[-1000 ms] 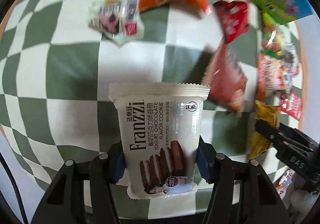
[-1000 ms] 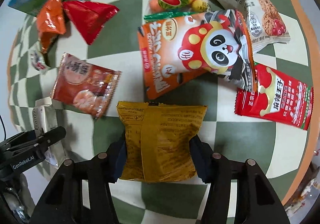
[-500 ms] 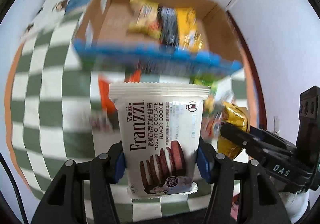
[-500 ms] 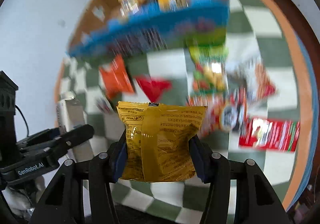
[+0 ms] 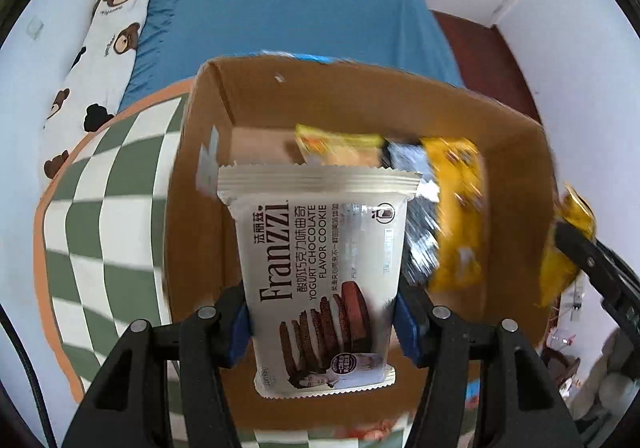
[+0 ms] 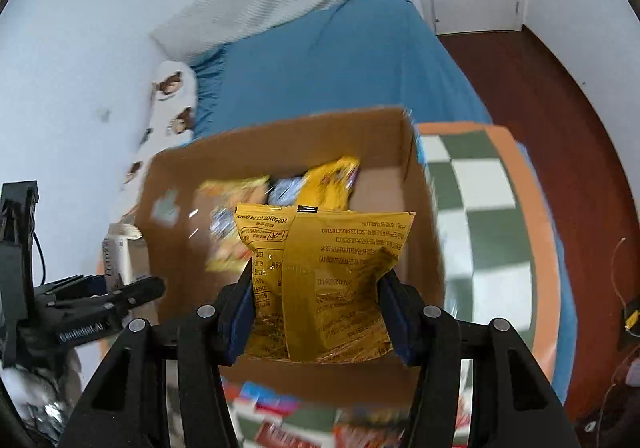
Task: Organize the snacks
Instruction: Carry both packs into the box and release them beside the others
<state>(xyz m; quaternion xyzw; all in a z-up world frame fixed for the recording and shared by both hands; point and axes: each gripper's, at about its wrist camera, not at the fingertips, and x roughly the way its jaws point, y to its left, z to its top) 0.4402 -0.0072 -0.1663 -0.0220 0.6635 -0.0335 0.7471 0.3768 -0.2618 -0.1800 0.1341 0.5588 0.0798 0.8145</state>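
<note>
My left gripper [image 5: 322,322] is shut on a cream Franzzi cookie pack [image 5: 320,268] and holds it over the open cardboard box [image 5: 208,184]. My right gripper [image 6: 316,312] is shut on a yellow snack bag [image 6: 324,280] and holds it over the same box [image 6: 384,152]. Yellow snack packs [image 5: 456,208] lie inside the box, also seen in the right wrist view [image 6: 328,180]. The right gripper with its yellow bag shows at the right edge of the left wrist view [image 5: 568,240]. The left gripper shows at the left of the right wrist view [image 6: 120,288].
The box stands on a green-and-white checkered table [image 5: 100,216] with an orange rim [image 6: 540,248]. A bed with a blue sheet [image 5: 288,16] and a bear-print pillow [image 5: 104,48] lies behind. Several snack packs [image 6: 280,428] lie in front of the box.
Both grippers have risen from the table and swung forward to the box, each still holding its pack. The view has gone from the tabletop snacks to the box interior.
</note>
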